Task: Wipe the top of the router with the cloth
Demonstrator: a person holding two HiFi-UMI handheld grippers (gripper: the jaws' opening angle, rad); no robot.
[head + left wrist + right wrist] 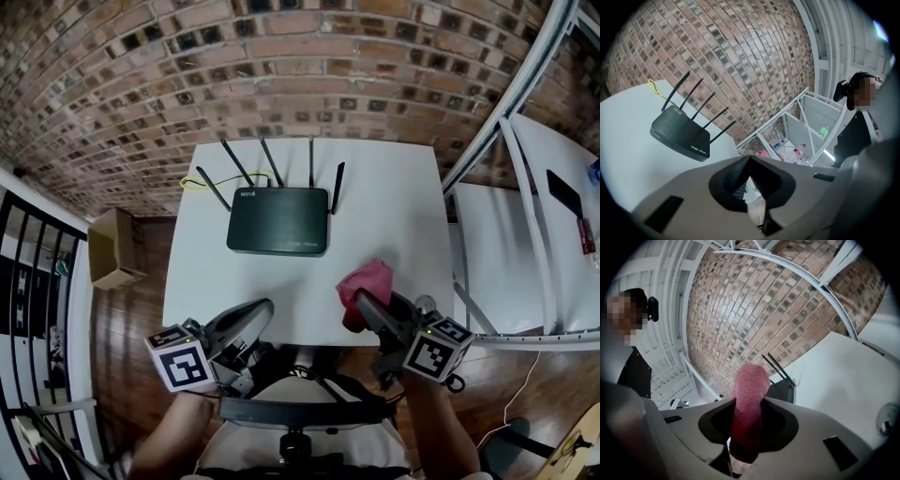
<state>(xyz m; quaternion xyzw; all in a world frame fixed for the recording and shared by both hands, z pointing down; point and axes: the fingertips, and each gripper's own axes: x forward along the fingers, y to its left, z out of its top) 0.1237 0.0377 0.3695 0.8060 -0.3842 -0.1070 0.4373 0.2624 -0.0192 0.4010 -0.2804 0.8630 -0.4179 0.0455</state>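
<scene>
At lower right of the head view, the cloth is clamped in the right gripper's fingers. The router is set crosswise, up-left of it. The left gripper's fingers are closed, empty.

The right gripper has its jaws closed on a pink terry cloth, which stands up between them in a rounded fold. Just behind the cloth, partly hidden by it, a black router sits near the far edge of the white desk, two thin antennas rising against the brick wall. A person in dark clothing stands at the left.
</scene>
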